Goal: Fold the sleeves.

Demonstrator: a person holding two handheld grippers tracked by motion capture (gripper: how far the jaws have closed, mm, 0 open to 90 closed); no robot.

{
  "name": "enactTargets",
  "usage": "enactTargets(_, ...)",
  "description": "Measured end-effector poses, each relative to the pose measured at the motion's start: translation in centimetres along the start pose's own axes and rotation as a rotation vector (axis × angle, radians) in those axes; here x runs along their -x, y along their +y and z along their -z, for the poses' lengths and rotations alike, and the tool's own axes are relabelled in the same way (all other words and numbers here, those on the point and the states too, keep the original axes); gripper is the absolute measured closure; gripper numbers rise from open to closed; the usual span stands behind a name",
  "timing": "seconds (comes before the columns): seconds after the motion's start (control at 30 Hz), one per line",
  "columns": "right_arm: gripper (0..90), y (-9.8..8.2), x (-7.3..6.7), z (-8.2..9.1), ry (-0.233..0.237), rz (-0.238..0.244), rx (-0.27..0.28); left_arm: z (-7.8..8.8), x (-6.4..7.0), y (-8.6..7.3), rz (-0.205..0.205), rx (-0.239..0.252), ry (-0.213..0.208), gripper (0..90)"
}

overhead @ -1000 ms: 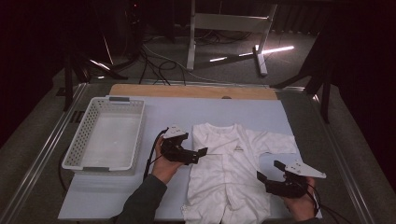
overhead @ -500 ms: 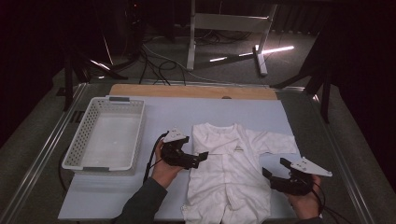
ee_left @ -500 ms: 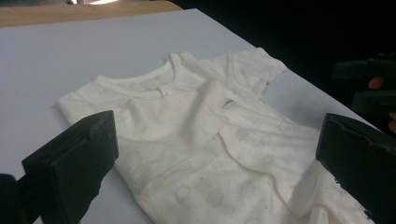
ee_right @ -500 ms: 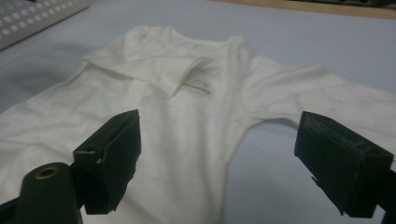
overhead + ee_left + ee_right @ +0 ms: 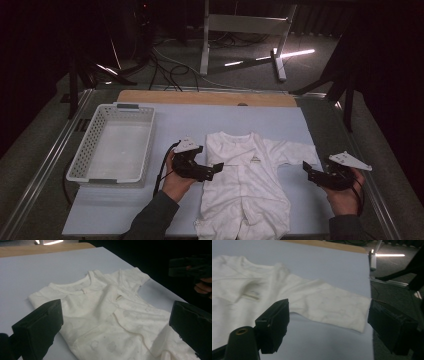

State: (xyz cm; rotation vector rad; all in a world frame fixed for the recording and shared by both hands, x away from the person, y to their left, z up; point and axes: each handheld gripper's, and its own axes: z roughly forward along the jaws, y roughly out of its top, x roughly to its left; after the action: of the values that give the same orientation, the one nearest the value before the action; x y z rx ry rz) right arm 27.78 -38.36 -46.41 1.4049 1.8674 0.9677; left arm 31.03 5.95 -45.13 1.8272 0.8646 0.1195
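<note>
white baby garment flat on pale mat, one sleeve out | left gripper at its edge, jaws wide, probably not touching | right gripper by sleeve cuff, jaws wide, just narrowing, holding nothing | basket left

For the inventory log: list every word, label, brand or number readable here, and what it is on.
No text can be read.
White baby garment: a small dark chest mark, too small to read.
Neck tag: blank or blurred.
White basket: no lettering visible.
</note>
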Motion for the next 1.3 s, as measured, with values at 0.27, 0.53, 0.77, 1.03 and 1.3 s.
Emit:
enactTargets(0.27, 32.2, -0.5, 2.4, -3.6, -0.027, -0.063, -0.096, 0.0, 0.8, 0.3, -0.01, -0.002, -0.018, 0.0)
enactTargets(0.53, 50.8, -1.2, 3.8, -5.8, -0.074, -0.145, -0.172, 0.1, 1.1, 0.5, -0.012, 0.008, -0.028, 0.0)
enactTargets(0.77, 53.8, -1.8, 4.1, -6.9, -0.089, -0.182, -0.226, 0.0, 1.2, 0.4, -0.008, 0.006, -0.036, 0.0)
enactTargets(1.03, 58.6, -1.9, 4.3, -7.2, -0.147, -0.205, -0.224, 0.0, 1.5, 0.5, -0.008, 0.007, -0.043, 0.0)
enactTargets(1.3, 74.6, -1.8, 4.0, -7.4, -0.146, -0.199, -0.233, -0.2, 1.7, 0.4, -0.011, 0.001, -0.048, 0.1)
